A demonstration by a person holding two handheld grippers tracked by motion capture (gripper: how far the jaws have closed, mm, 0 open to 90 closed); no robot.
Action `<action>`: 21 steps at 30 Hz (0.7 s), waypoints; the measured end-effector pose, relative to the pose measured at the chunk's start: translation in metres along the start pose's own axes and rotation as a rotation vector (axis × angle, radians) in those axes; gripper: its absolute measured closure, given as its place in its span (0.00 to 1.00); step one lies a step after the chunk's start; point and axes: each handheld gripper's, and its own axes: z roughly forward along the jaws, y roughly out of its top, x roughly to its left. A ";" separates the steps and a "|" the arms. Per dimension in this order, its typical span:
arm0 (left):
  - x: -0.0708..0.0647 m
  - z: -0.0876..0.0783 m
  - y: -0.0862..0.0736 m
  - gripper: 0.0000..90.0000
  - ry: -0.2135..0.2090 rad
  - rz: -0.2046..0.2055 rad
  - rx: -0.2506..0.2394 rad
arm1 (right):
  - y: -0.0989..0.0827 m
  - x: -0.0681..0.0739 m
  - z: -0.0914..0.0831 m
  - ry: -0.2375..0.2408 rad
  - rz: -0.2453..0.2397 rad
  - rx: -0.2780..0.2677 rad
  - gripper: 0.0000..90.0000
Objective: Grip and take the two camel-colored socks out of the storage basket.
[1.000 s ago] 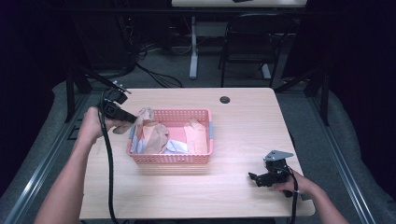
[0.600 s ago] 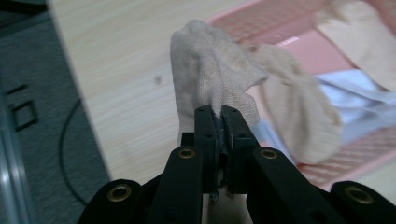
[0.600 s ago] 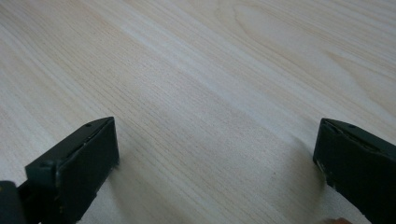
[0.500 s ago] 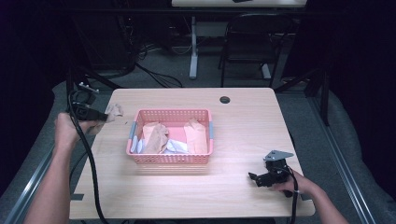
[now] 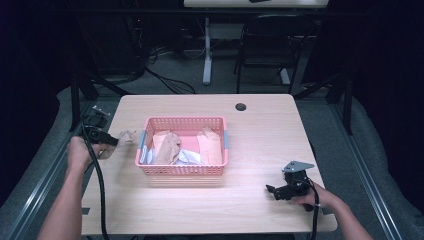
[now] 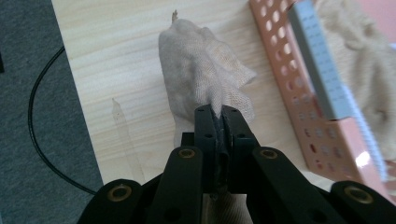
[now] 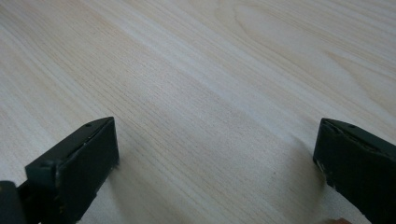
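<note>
Bright table, dark surroundings, soft focus

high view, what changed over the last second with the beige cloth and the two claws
The left claw, shut on the beige cloth, carried it from above the pink basket's left end out to the left and down to the table beside the basket. The grip did not change. The right claw, open near the table's front right, and the cloths left in the basket stayed put.

cloth (image 6: 201, 74): beige, loosely woven, crumpled into a bunch | state: I see one end pinched up, the rest slack | pose: draped down onto the wood | place: I read it on the table's left part, just beside the pink basket (image 5: 183, 170), outside it
</note>
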 end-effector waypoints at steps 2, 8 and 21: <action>-0.003 0.010 -0.002 0.95 0.002 0.005 0.020 | 0.000 0.000 0.000 0.000 0.000 0.000 0.00; -0.008 0.030 -0.001 0.95 0.005 0.010 0.046 | 0.000 0.000 0.000 -0.001 -0.001 0.000 0.00; 0.001 0.059 -0.015 0.88 -0.047 -0.061 0.092 | 0.000 0.000 0.000 0.000 -0.001 0.000 0.00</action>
